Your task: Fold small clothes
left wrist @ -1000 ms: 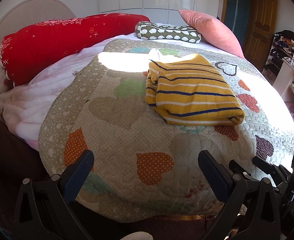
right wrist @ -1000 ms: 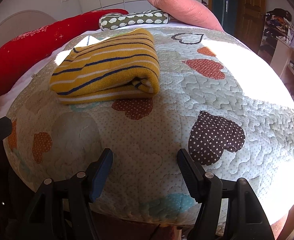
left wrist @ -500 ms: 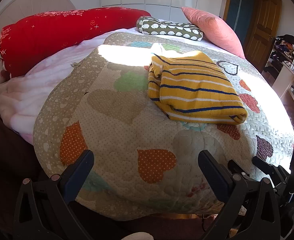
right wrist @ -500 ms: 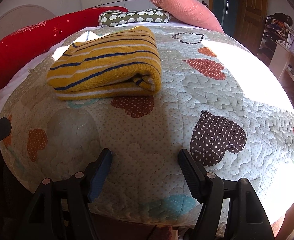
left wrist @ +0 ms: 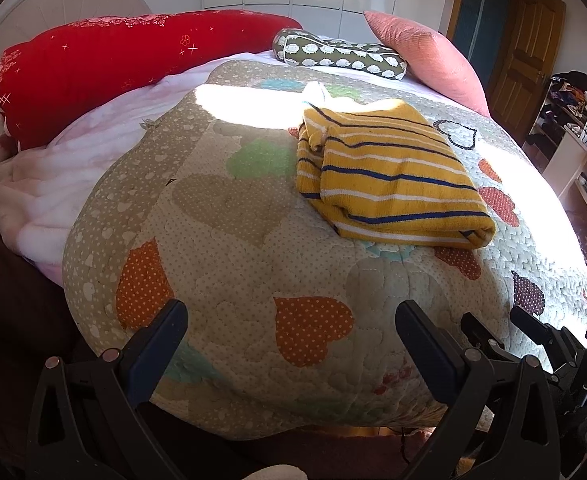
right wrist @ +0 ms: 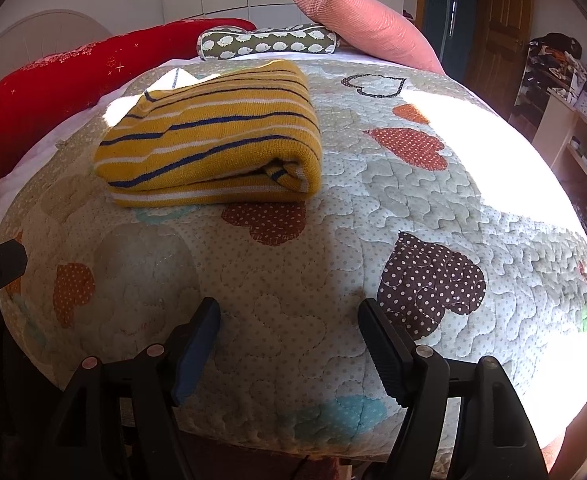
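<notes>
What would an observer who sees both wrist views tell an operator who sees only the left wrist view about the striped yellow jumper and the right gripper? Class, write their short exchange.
Operator: From the left wrist view I catch only black parts of the right gripper at my edge. Is it holding anything?
Observer: No. It is open, and only bare quilt shows between its fingers.
Operator: How does the right end of the striped yellow jumper look from that side?
Observer: It ends in a rounded fold, with a striped inner layer tucked inside.
</notes>
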Motion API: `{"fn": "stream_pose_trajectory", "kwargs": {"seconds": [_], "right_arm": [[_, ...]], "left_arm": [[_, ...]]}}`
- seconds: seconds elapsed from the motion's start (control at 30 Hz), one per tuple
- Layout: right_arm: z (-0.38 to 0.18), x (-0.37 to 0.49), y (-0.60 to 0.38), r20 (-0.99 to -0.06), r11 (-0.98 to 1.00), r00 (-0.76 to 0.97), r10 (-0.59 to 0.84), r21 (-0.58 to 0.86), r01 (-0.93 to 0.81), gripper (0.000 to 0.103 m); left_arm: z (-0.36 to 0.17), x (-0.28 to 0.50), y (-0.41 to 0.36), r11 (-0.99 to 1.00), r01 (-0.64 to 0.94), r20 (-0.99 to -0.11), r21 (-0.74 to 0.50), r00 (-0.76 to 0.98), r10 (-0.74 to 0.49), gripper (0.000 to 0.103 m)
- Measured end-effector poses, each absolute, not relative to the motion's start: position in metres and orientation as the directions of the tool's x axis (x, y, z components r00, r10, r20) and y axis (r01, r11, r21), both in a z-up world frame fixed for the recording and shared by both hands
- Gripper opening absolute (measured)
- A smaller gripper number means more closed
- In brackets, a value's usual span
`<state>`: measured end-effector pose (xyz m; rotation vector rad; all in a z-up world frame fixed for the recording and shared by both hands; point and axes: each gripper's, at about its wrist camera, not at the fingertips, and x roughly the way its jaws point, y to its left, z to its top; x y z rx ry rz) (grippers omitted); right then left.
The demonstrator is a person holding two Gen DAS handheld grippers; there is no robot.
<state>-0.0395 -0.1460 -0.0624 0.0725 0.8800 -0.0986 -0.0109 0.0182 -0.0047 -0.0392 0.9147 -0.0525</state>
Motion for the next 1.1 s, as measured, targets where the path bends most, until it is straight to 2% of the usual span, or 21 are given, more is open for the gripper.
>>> {"fn": "stream_pose_trajectory", "kwargs": {"seconds": [1.1], "right_arm": [[-0.067,-0.04,-0.147,-0.781,0.992,0.623,-0.052,0.031,0.121,0.075]], "left_arm": [[-0.016,-0.007,0.021,0.997,0.03,-0.818,-0.078,0.57,-0.081,0.103]]}}
